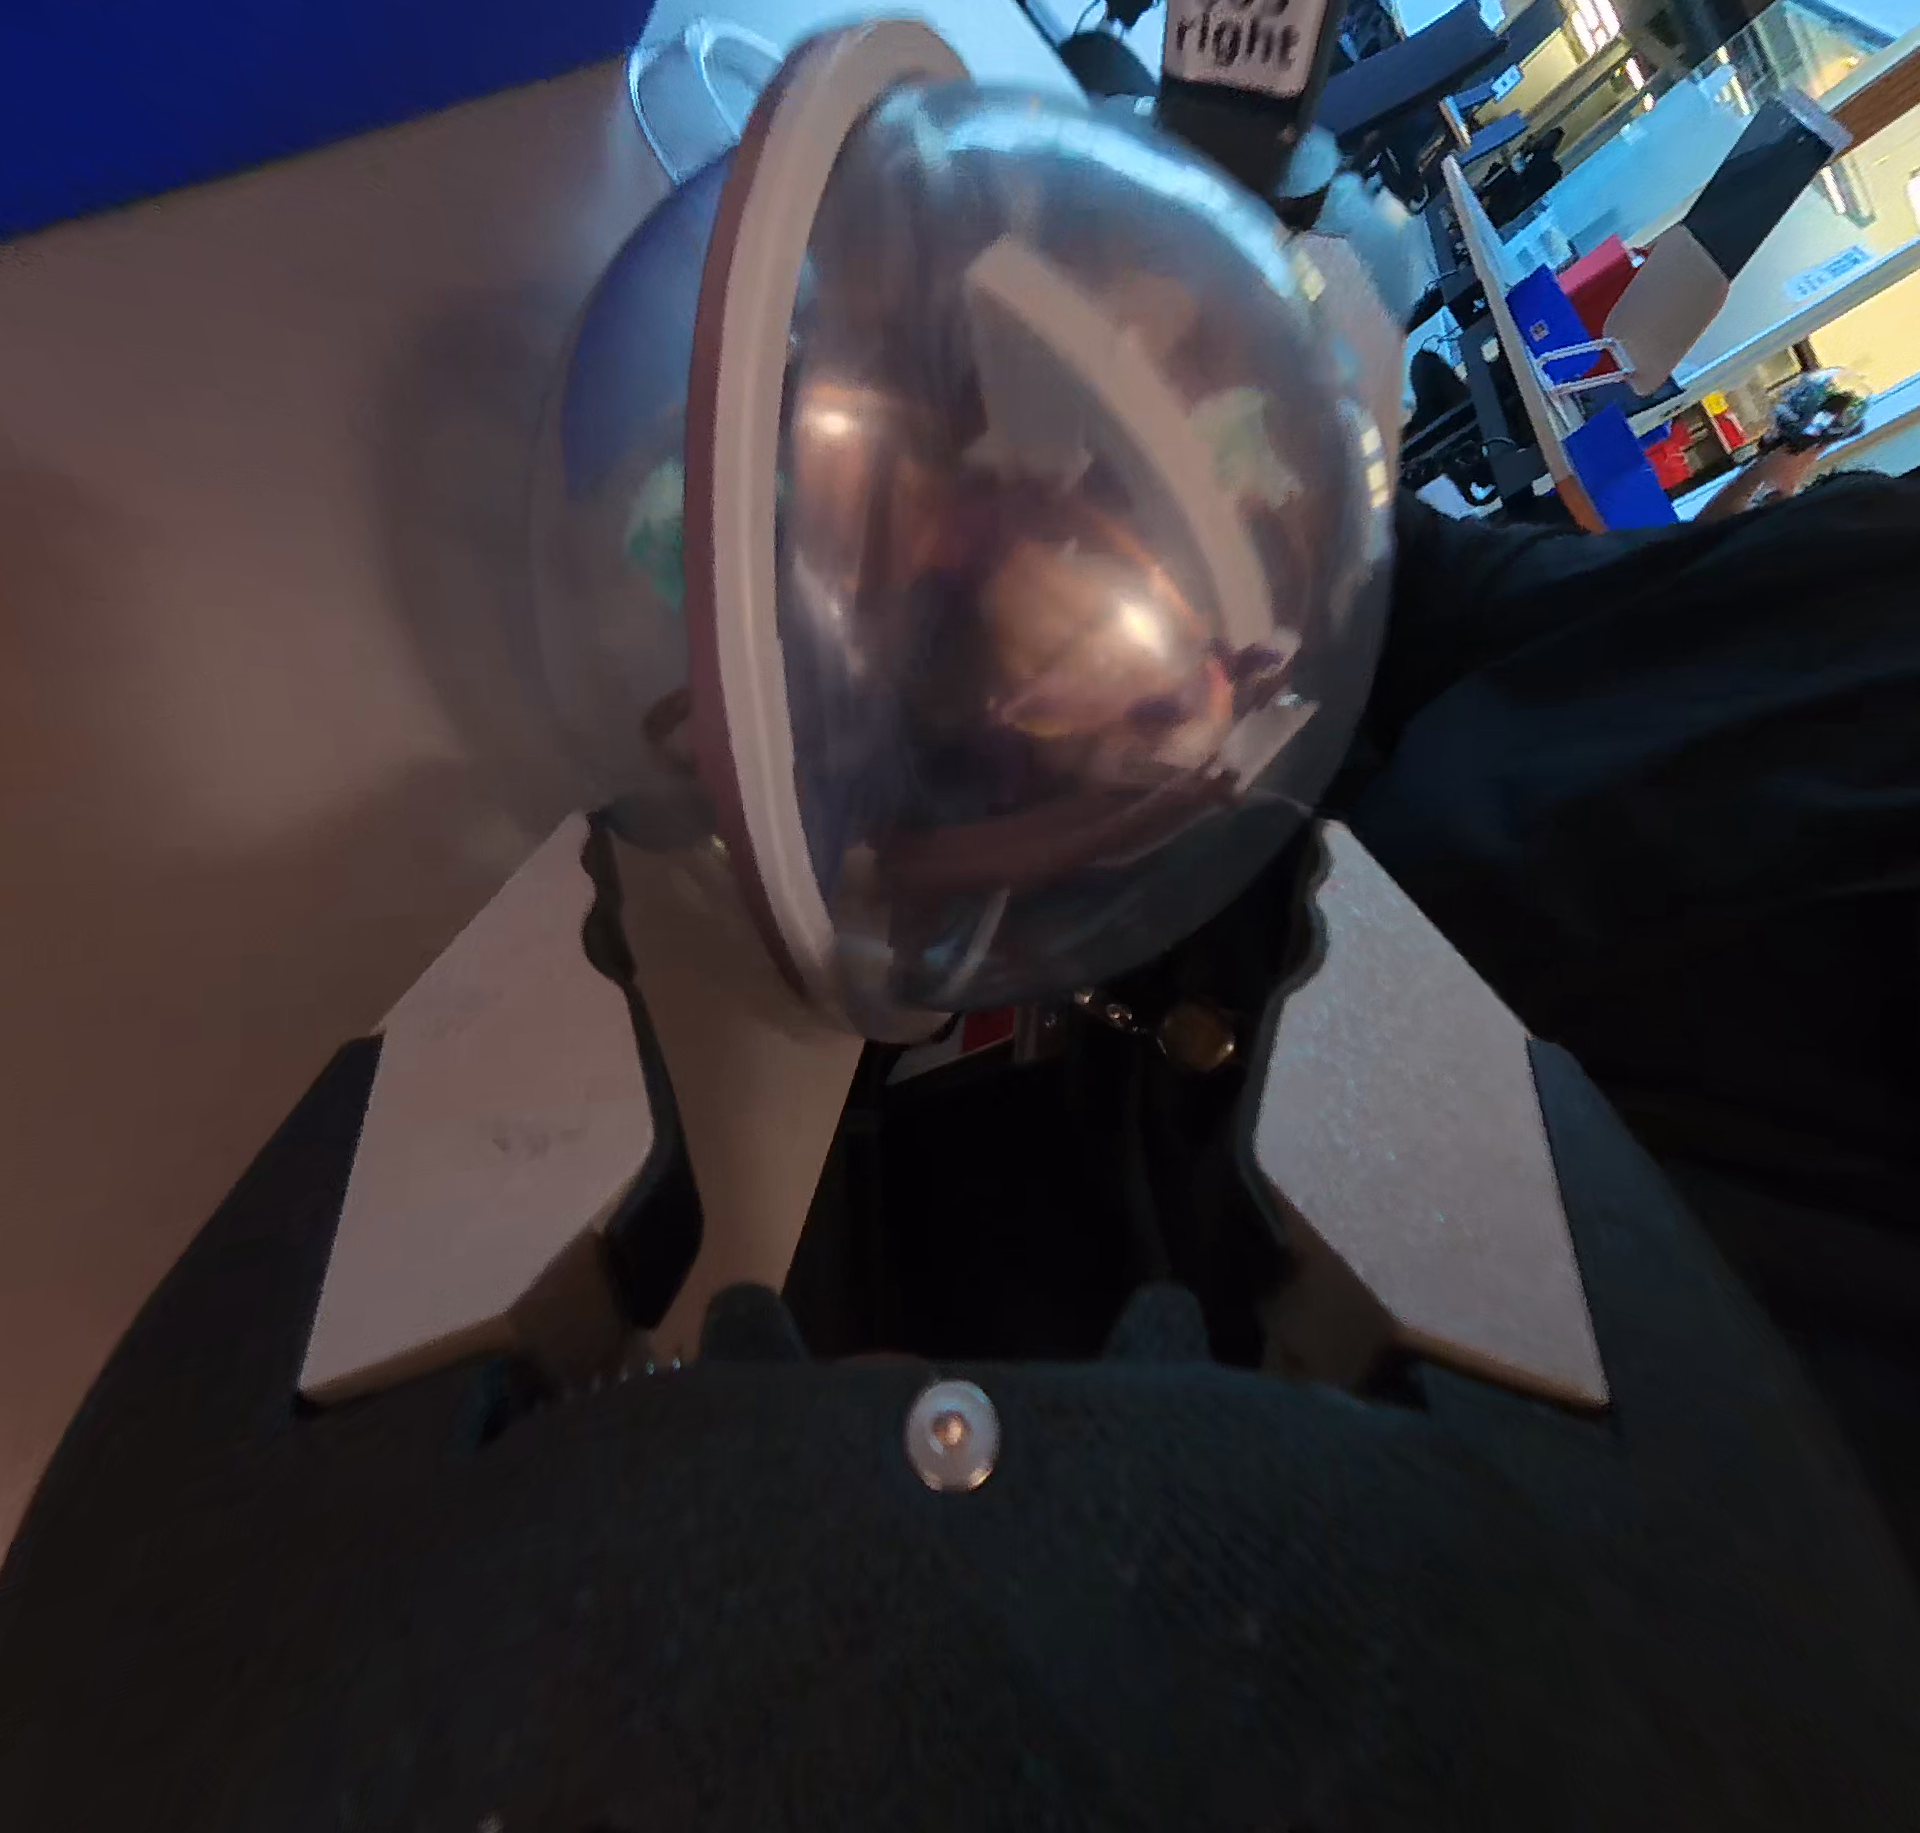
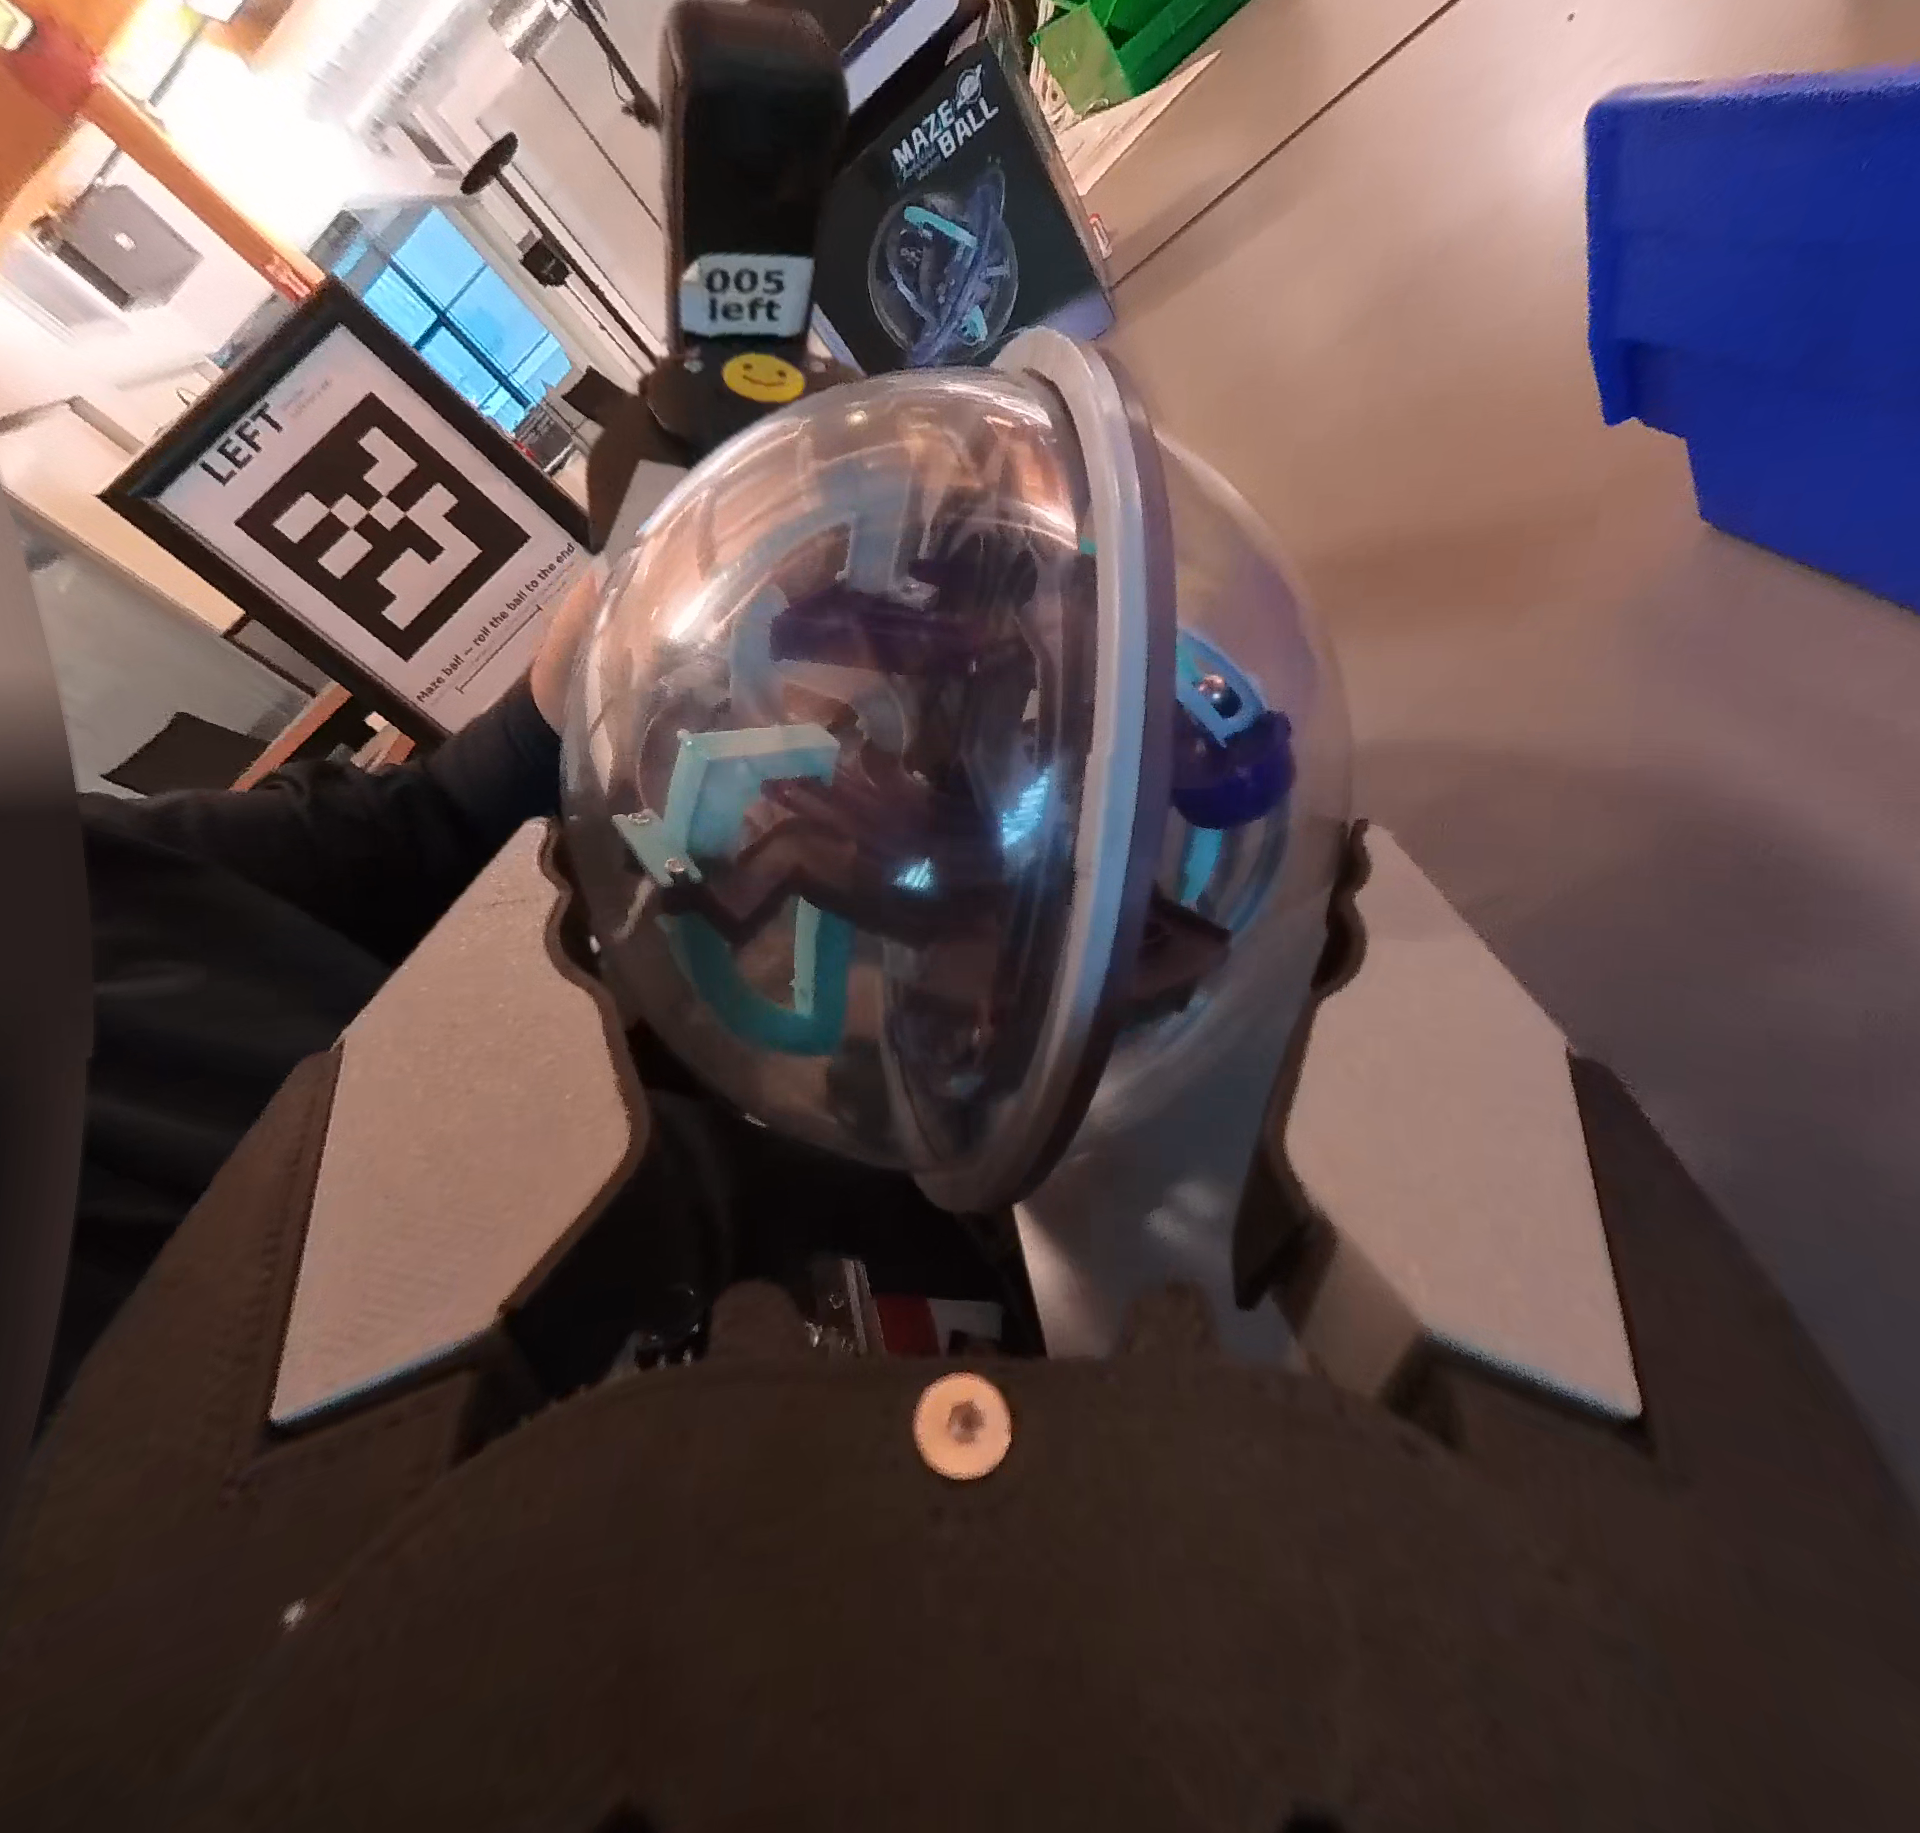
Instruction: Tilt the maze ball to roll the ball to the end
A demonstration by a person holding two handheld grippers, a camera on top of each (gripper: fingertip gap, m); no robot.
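1. Maze ball (image 2: 935, 765): a clear sphere with a pale equatorial ring (image 2: 1127, 744), held off the surface (image 2: 1455, 433) between the two claws, ring standing nearly upright. Teal and dark track segments fill the interior.
2. Small steel ball (image 2: 1214, 687): appears to sit in a blue channel in the hemisphere on the right of the ring in the right wrist view, above a dark blue cup. Judged: the run is not finished, since the end of the track cannot be identified here.
3. Right claw (image 2: 956, 900): spread wide and clamped on the sphere, its scalloped pads (image 2: 566, 910) pressed against opposite sides of the shell.
4. Left claw (image 1: 951, 890): likewise grasping the sphere from the far side; its view is blurred, so the ball's position cannot be read there.
5. Technique: tilt by rotating both claws together about one axis, slowly, so neither pad slides on the smooth shell. Keep the occupied channel facing a camera. Small tilts suit narrow rails; a sharp tip would likely drop the ball off the track.
6. Surroundings: the product box (image 2: 956, 225) and a blue bin (image 2: 1766, 329) stand on the surface behind, well apart from the sphere; a marker board (image 2: 343, 526) stands to the left.
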